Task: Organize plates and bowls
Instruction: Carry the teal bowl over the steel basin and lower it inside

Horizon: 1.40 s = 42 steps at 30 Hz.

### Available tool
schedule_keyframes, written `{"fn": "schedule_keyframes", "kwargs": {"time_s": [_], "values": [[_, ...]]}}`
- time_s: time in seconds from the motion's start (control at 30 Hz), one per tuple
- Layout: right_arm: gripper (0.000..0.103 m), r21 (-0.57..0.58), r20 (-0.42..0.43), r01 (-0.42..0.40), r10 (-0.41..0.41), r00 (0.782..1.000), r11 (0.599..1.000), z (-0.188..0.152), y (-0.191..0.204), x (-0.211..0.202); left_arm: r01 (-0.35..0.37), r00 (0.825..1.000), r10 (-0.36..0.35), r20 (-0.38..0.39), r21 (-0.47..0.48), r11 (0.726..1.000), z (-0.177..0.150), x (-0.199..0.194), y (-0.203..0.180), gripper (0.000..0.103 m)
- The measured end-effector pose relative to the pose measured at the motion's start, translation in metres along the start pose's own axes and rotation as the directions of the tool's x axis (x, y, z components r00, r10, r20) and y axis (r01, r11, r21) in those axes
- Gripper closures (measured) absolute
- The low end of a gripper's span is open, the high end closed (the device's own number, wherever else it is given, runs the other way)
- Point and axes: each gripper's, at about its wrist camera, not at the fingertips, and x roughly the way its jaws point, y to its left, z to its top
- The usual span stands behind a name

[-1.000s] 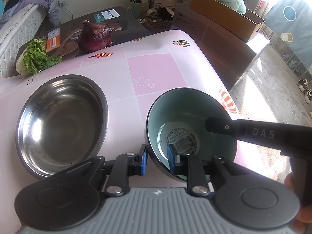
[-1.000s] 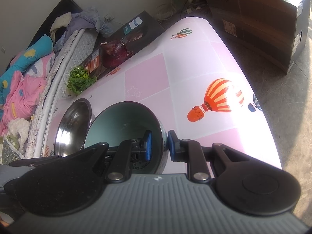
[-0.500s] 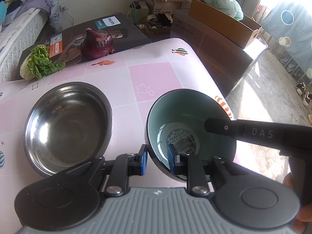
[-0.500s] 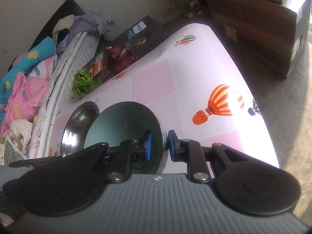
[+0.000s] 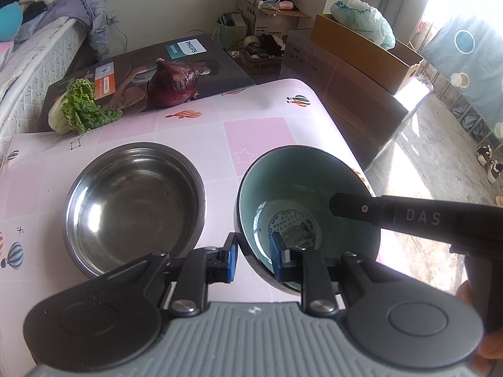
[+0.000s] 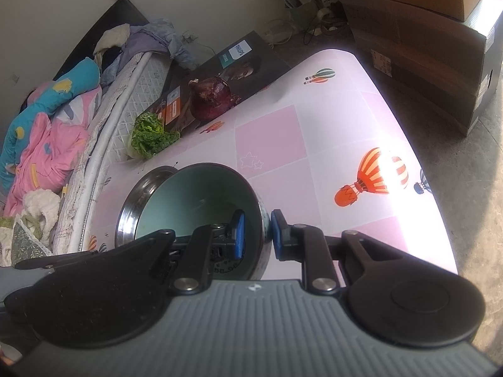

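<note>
We've both claws, left gripper (image 5: 253, 259) and right gripper (image 6: 257, 235), pinched on the teal ceramic bowl (image 5: 301, 188) rim beside the round steel bowl (image 5: 132, 201); uneven lift could twist it loose.

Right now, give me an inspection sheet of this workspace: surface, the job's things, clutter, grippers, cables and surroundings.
Surface: pink checked table cover with balloon prints.
Job's things: teal bowl held by its rim at two places; empty steel bowl to its left in the left wrist view.
Clutter: red onion and lettuce at the far edge.
Grippers: left gripper and right gripper each shut on the teal bowl's rim, one finger inside, one outside.
Cables: cords on the floor by the wall.
Surroundings: cardboard boxes, a bed with bedding.
</note>
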Motion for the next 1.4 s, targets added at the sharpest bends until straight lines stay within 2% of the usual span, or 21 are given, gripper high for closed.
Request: {"fn": "schedule_keyframes", "kwargs": {"time_s": [0.67, 1.1, 1.4], "values": [[0.085, -0.068, -0.037, -0.045, 0.042, 0.998, 0.997, 0.001, 0.069, 0.017, -0.034, 0.998, 0.038, 0.043, -0.091, 0.995, 0.0, -0.029, 0.062, 0.081], [0.085, -0.091, -0.093, -0.09, 0.082, 0.992, 0.992, 0.005, 0.12, 0.058, -0.066, 0.996, 0.074, 0.044, -0.161, 0.985, 0.004, -0.031, 0.121, 0.081], [0.085, -0.107, -0.141, -0.093, 0.077, 0.987, 0.99, 0.009, 0.139, 0.102, -0.096, 0.995, 0.1, 0.01, -0.193, 0.977, 0.004, -0.01, 0.151, 0.081]]}}
